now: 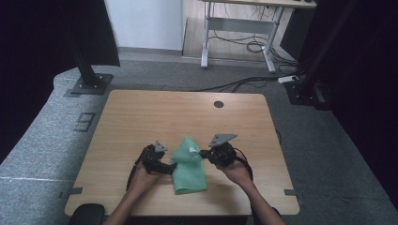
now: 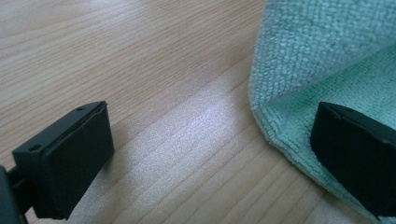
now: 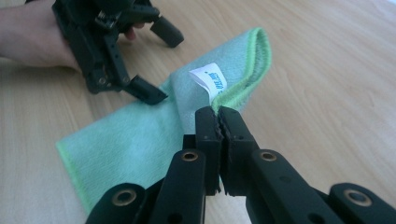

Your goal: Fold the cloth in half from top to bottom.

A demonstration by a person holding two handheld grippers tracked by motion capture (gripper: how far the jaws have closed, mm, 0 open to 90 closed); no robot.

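Right gripper (image 3: 218, 116) jaws pinched on green cloth (image 3: 140, 135); left gripper (image 1: 170, 168) jaws wide.

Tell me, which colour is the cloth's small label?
White label with blue print, clearest in the right gripper view.

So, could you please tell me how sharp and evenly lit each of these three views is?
High view: dim, dark at both sides, slightly soft. Left gripper view: green cloth sharp, pale sheen on the wooden table, near claw pads blurred. Right gripper view: bright, cloth tag sharp, far table soft.
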